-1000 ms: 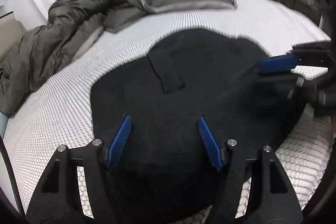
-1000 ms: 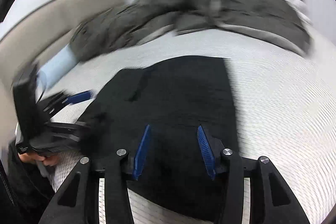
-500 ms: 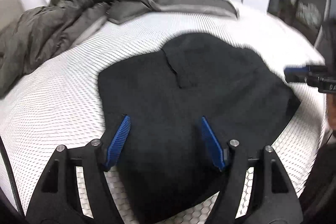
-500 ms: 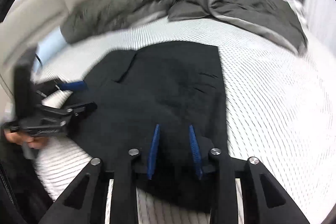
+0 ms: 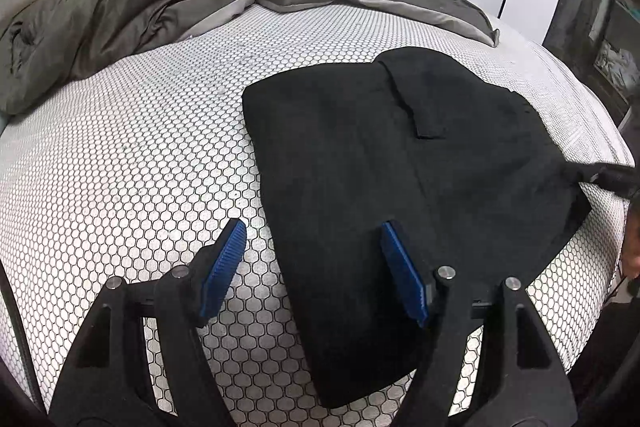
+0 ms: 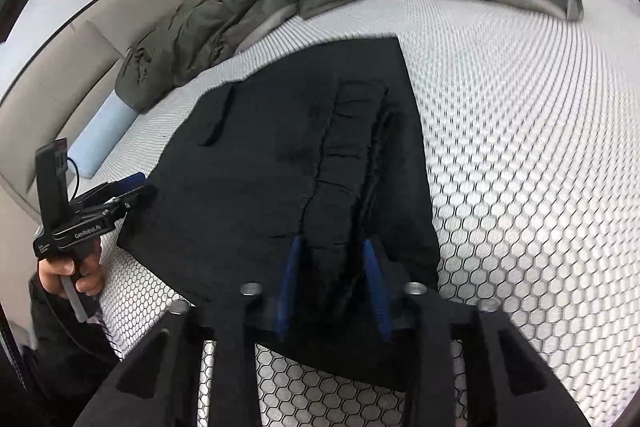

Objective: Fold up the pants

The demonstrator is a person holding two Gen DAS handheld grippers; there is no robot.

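Black folded fabric pants [image 5: 400,187] are lying flat on the white honeycomb-patterned mattress [image 5: 120,167].
The right gripper [image 6: 332,283] has just been closing, clamping a raised pants fold; the left gripper [image 5: 316,267] is hovering with jaws apart, straddling the pants' edge.

In your right wrist view, the only readable txt is white lettering on the side of the left gripper [image 6: 136,189], on its black body: looks like "GenRobot.AI". A smaller white line sits just below-left of it, too small to read. Your left wrist view has no legible txt anywhere.
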